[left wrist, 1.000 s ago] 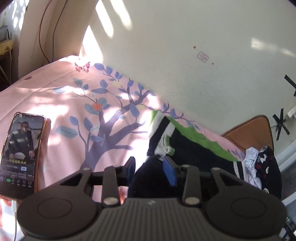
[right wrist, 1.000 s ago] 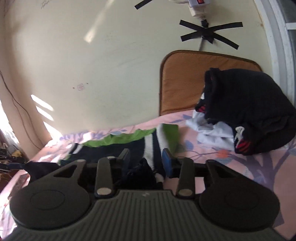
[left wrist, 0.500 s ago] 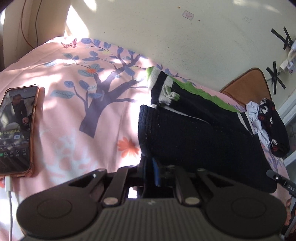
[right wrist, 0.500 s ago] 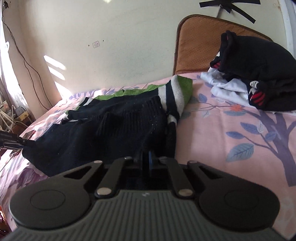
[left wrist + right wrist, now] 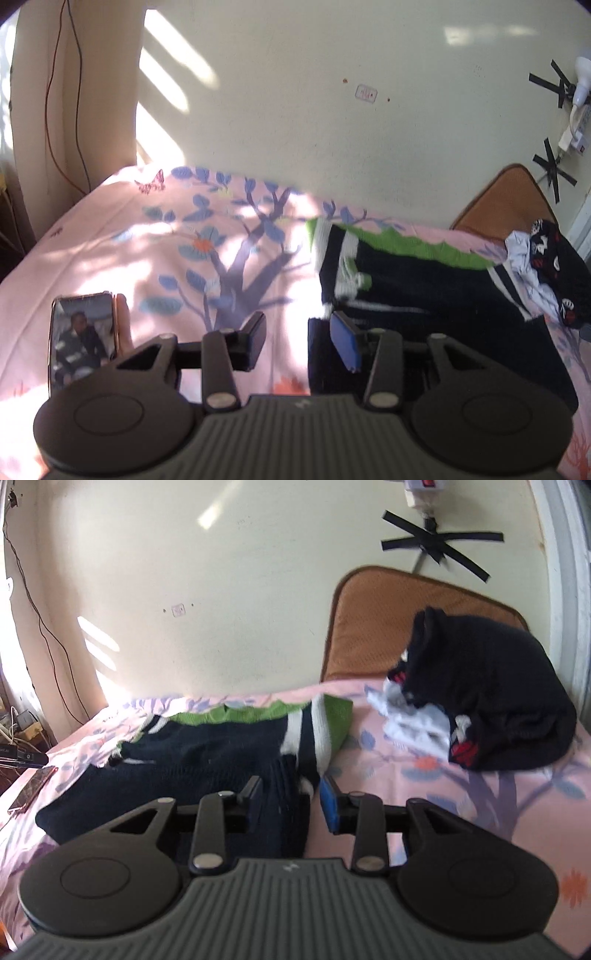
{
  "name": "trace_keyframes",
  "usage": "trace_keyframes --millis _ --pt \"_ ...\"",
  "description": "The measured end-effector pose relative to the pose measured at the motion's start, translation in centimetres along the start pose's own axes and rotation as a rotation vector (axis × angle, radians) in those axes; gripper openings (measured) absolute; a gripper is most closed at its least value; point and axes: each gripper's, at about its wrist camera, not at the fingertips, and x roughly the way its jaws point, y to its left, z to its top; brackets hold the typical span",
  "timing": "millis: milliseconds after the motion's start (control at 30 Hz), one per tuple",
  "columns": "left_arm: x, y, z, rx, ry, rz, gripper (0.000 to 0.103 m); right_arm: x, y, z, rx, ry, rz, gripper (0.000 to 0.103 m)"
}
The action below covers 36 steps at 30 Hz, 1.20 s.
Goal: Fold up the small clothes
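A dark knit sweater [image 5: 424, 295] with green and white stripes lies folded on the pink tree-print bedsheet [image 5: 147, 251]. In the left wrist view my left gripper [image 5: 299, 336] hovers over the sweater's left near corner. Its jaws are opening, and the cloth's edge lies between them without being pinched. In the right wrist view my right gripper [image 5: 291, 801] is over the right near corner of the sweater [image 5: 192, 753]. Its jaws are also opening, with a ridge of dark cloth between the fingers.
A phone [image 5: 83, 332] with a lit screen lies on the sheet to the left. A heap of black and white clothes [image 5: 480, 709] sits at the right against a brown cushion [image 5: 369, 627]. The wall runs close behind the bed.
Half a second ago both grippers were low at the sweater's near edge with their jaws closed together. Now both have lifted back and their jaws stand apart; the sweater stays flat.
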Motion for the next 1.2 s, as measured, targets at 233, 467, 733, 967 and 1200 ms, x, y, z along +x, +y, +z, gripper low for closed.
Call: trace_keyframes --millis 233,467,733,967,1200 --pt "11.0 -6.3 8.2 0.075 0.040 -0.037 0.046 13.7 -0.6 8.6 -0.004 0.151 0.095 0.047" --pt "24.5 -12.2 10.7 0.136 0.148 0.016 0.060 26.7 -1.1 9.4 -0.045 0.353 0.060 0.060" --pt "28.0 -14.7 9.5 0.206 0.187 -0.026 0.011 28.2 -1.0 8.3 -0.065 0.384 0.123 0.017" --pt "16.4 -13.7 8.8 0.155 -0.022 -0.095 0.010 15.8 1.8 9.7 -0.111 0.155 0.222 0.016" --pt "0.4 -10.3 -1.2 0.095 -0.244 -0.161 0.002 1.9 5.5 0.5 -0.223 0.050 0.245 0.013"
